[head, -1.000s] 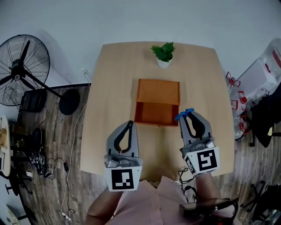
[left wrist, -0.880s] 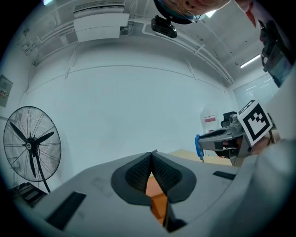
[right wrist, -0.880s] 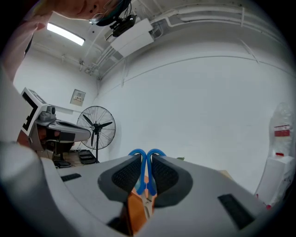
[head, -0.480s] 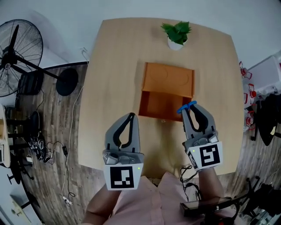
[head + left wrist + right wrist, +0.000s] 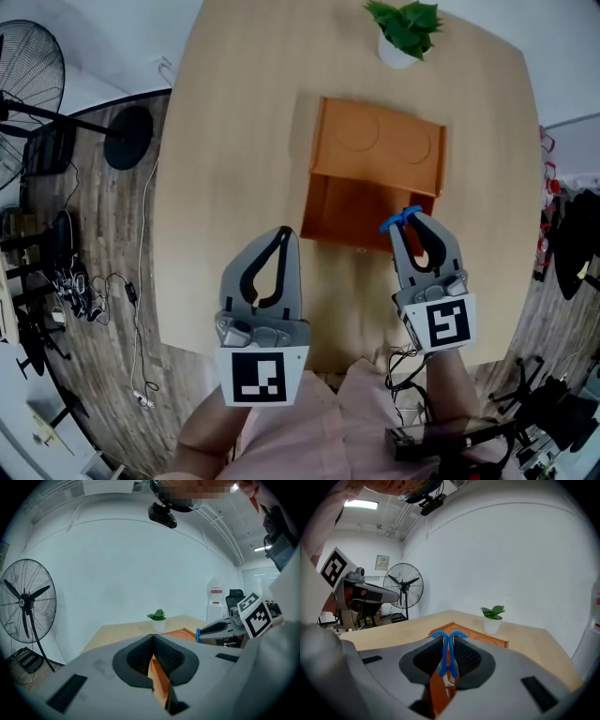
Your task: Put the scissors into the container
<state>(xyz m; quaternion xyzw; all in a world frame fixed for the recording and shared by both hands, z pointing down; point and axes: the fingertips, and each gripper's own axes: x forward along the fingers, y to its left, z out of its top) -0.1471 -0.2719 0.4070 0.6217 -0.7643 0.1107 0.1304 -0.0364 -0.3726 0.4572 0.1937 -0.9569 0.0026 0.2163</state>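
At the bottom centre of the head view, the person's pink shirt (image 5: 309,427) sits behind both grippers. The left gripper (image 5: 283,232), in the lower middle of the frame, has its jaws pressed together with nothing between them. It hovers over bare table (image 5: 225,141), just short of the container's near left corner. To its right, the right gripper (image 5: 412,216) is clamped on the blue-handled scissors (image 5: 397,222), whose handle loops poke out past the jaw tips. The scissors overlap the near right edge of the orange container (image 5: 382,150), by its open compartment. Beyond the container, at the top edge, stands a small potted plant (image 5: 405,30). A standing fan (image 5: 23,84) shows at the upper left.
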